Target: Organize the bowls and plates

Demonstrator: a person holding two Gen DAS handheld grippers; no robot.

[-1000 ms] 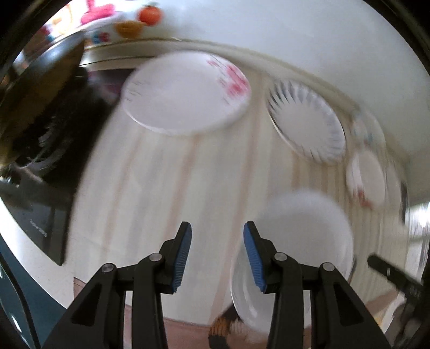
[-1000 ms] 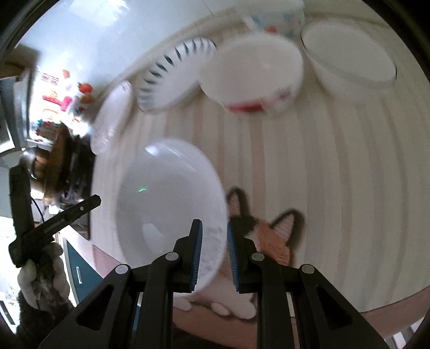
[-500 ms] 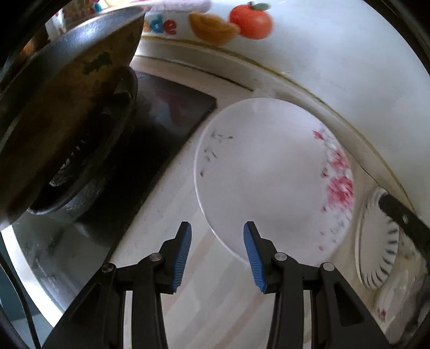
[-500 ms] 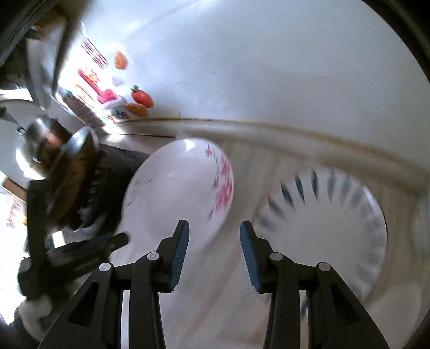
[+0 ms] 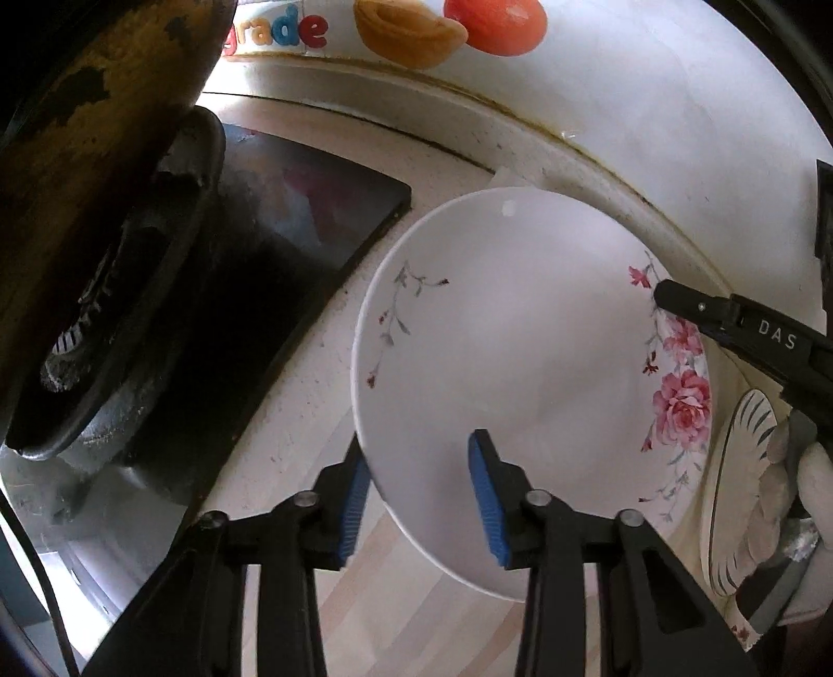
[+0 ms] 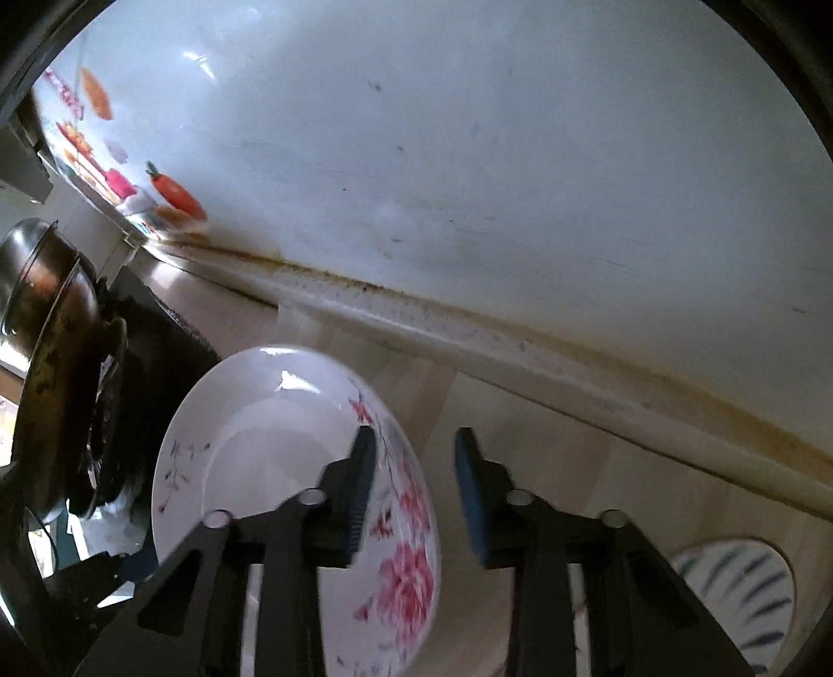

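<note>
So both grippers are parked at the same big white plate with pink roses (image 5: 520, 364), which sits flat on the pale wood-look countertop (image 5: 416, 614) right next to the black stove (image 5: 291, 271) and close to the back wall (image 6: 468, 156).

The left gripper (image 5: 419, 497) has its jaws spread wide, and the plate's near rim sits in the gap: 1 blue pad is outside the rim on the stove side, the other is over the plate's surface. Nothing's pinched, and I can't tell if either pad is actually touching the plate.

The right gripper (image 6: 416, 494) is wide open too, straddling the flowered edge of that plate (image 6: 291, 468), with its left pad over the plate and its right pad over bare counter. It isn't holding anything. In the left wrist view you can see its black finger (image 5: 729, 317) poking in over the rose side.

A second plate with dark blue feather strokes (image 6: 739, 599) sits just beside the rose plate on its right. A dark, worn wok (image 5: 93, 172) sits on the stove, and there are fruit stickers (image 5: 453, 26) on the wall.
</note>
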